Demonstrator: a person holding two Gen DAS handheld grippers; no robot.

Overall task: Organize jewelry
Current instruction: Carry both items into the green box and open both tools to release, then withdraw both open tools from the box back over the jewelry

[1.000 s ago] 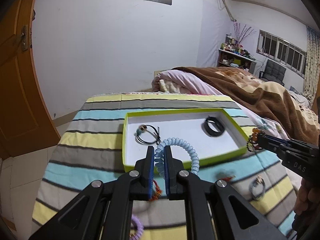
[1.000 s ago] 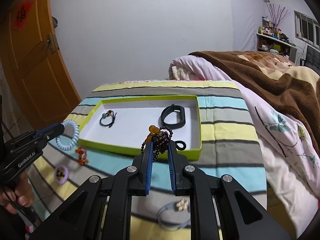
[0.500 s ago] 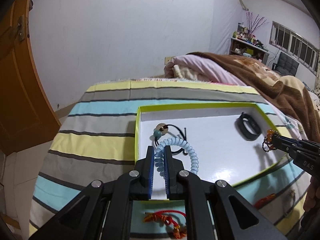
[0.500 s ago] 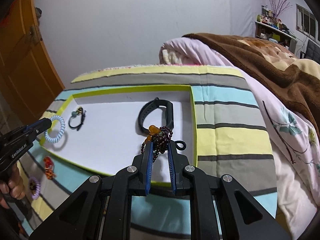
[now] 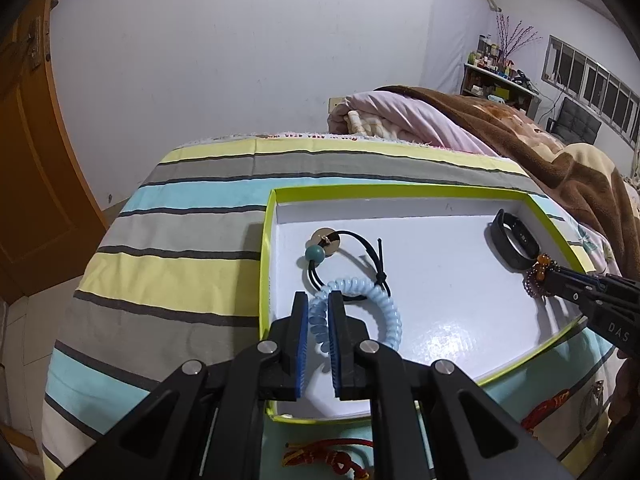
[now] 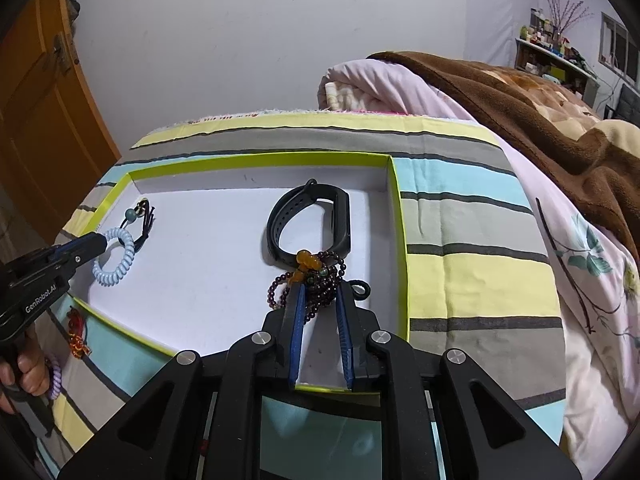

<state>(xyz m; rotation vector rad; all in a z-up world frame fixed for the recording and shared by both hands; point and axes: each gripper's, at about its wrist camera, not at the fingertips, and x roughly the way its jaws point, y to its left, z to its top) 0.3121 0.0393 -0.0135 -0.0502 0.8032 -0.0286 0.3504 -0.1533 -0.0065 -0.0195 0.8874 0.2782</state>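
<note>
A shallow white tray with a lime-green rim [image 5: 267, 240] [image 6: 400, 216] lies on the striped cloth. My left gripper [image 5: 318, 304] [image 6: 105, 242] is shut on a pale blue spiral hair tie [image 5: 384, 312] [image 6: 120, 256], low over the tray's left part, beside a black cord bracelet with a teal bead [image 5: 320, 254] [image 6: 140, 216]. My right gripper [image 6: 319, 294] [image 5: 550, 276] is shut on a dark purple bead bracelet with amber beads [image 6: 316, 276] [image 5: 536, 280], low over the tray's right part, just in front of a black wristband [image 6: 316, 220] [image 5: 514, 240].
Loose on the cloth in front of the tray lie a red knotted cord [image 5: 320, 458] [image 6: 76, 330], a second red piece [image 5: 548, 410], a grey hair tie [image 5: 592, 408] and a purple spiral tie [image 6: 54, 374]. A pink quilt and brown blanket [image 6: 500, 92] lie to the right.
Both grippers have moved forward from the cloth in front of the tray to over its white floor and have lowered, each still holding its piece. The right jaws look slightly wider apart.
</note>
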